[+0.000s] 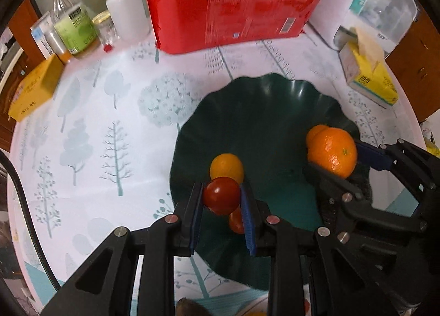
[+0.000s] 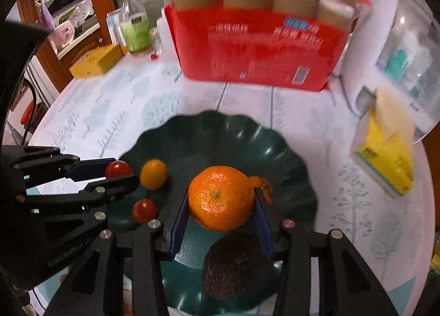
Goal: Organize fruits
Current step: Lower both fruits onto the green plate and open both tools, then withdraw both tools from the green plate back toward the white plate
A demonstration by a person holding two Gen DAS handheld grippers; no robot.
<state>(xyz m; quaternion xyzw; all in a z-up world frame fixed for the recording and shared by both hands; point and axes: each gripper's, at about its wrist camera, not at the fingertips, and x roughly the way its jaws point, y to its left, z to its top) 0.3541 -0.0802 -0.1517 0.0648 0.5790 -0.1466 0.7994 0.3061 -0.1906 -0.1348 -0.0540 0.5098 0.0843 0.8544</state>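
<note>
Your right gripper (image 2: 221,206) fills the bottom of its frame, angled steeply down, jaws clamped on a mandarin orange (image 2: 220,197) above the dark green scalloped bowl (image 2: 209,134) at centre. Your left gripper (image 1: 221,200) tilts down too, pinching a red cherry tomato (image 1: 221,195) over the bowl's left side. An avocado (image 2: 236,266), a yellow kumquat (image 2: 153,173) and another tomato (image 2: 144,210) lie inside the bowl.

left gripper (image 1: 222,196) clamped on a cherry tomato (image 1: 221,195) over the green plate (image 1: 255,112), right gripper (image 1: 334,158) holding an orange (image 1: 332,152)
</note>
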